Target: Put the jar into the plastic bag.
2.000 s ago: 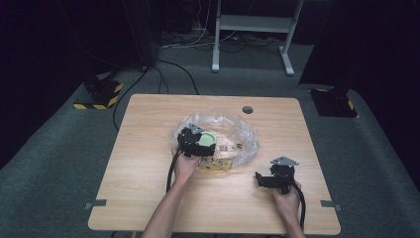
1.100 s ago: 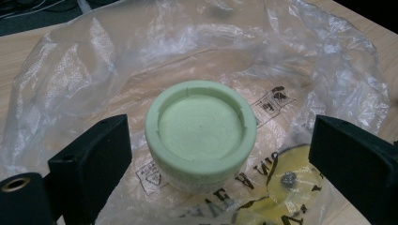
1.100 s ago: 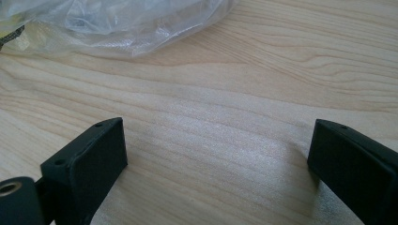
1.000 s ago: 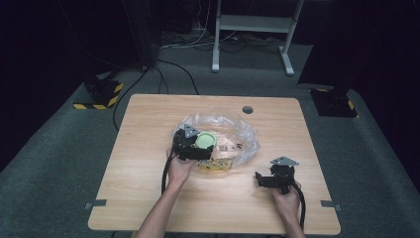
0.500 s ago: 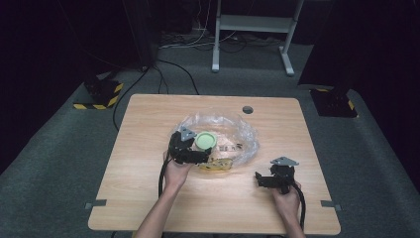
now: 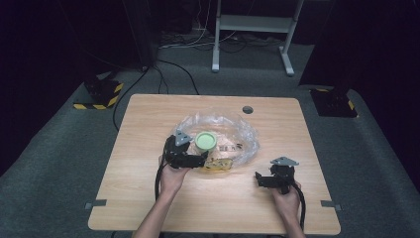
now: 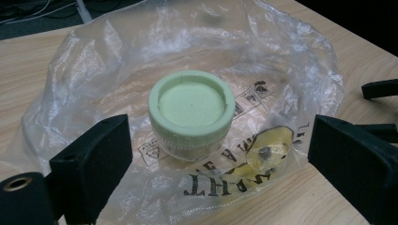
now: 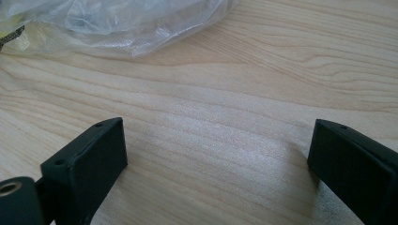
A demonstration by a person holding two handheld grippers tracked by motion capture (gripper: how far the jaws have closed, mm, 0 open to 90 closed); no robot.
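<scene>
A small clear jar with a pale green lid stands on a crumpled clear plastic bag near the middle of the wooden table. A yellow printed patch shows in the bag beside the jar. My left gripper is open, its jaws just short of the jar on the near side, nothing between them. My right gripper is open low over bare wood at the front right, with the bag's edge beyond it.
A round cable hole sits near the table's far edge. Beyond the table are a white desk frame, floor cables and yellow-black striped floor blocks. Bare wood lies to the left and along the front.
My left gripper has drawn back toward the near left, away from the jar, which now stands free on the bag. The right gripper has not moved.
</scene>
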